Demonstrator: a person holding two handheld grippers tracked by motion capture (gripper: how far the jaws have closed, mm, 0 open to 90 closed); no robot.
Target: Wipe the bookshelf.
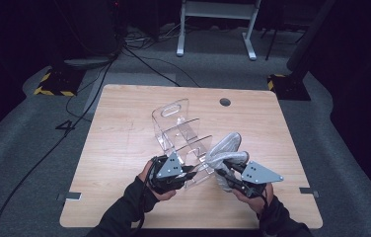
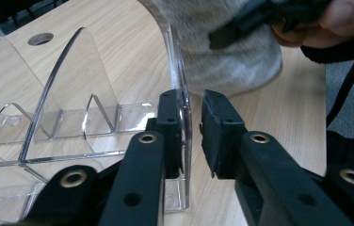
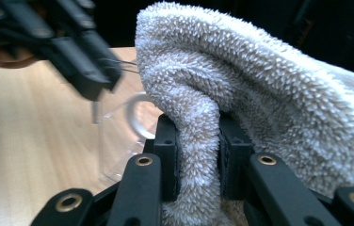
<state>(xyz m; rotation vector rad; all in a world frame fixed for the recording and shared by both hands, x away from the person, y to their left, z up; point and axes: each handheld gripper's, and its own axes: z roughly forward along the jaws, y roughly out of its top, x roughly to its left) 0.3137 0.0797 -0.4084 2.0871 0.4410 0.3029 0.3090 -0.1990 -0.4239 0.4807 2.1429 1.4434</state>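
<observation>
Right tongs point(image 3: 197, 155) pinching grey towel point(image 3: 260, 94), bunched above them. Left tongs point(image 2: 191, 136) slightly spread astride clear rack point(image 2: 71, 122) end wall, one pad touching. Bare worktop point(image 1: 119, 148) beyond left tongs.

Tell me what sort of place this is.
Probably a lab or recording studio: a lone wooden table on grey carpet, dark surroundings, cables trailing across the floor, and hazard-striped stand bases at the corners.

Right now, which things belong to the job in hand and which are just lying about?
In the job:
- towel, pinched in the right gripper
- clear rack, one wall between the left gripper's jaws

Lying about:
- cables on the floor
- white frame behind the table
</observation>
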